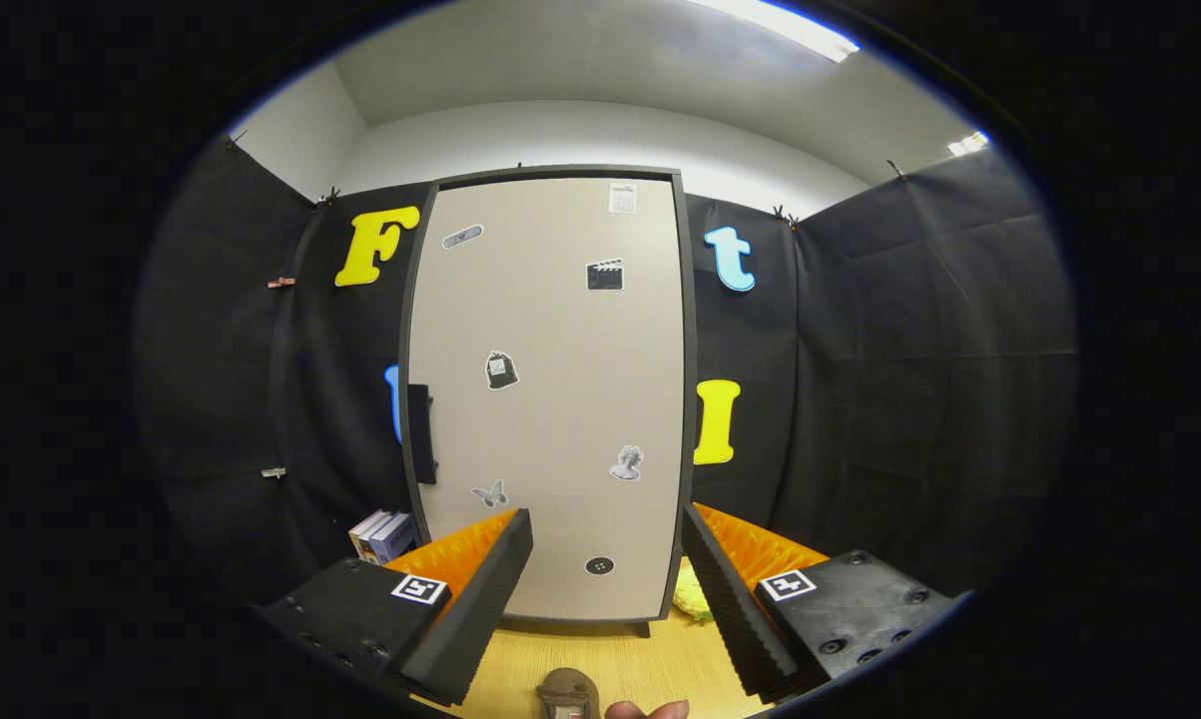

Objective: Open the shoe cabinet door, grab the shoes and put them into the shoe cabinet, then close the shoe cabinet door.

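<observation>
The fingers (608, 579) stand wide apart holding nothing, facing the shut tall beige sticker-dotted shoe cabinet door (550, 399), a brown shoe (568, 691) on the wooden floor below them; next, likely reach its dark left-edge handle (419, 433).

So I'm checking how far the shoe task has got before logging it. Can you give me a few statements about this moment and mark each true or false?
1. The shoe cabinet door is shut. True.
2. The gripper is clamped on the door's handle. False: its fingers stand open and apart with nothing between them, short of the cabinet.
3. A shoe lies on the wooden floor, below and between the fingers. True.
4. The door is plain and bare. False: several stickers dot it, among them a butterfly sticker.
5. Some books stand beside the cabinet's lower corner, beyond one finger. True.
</observation>
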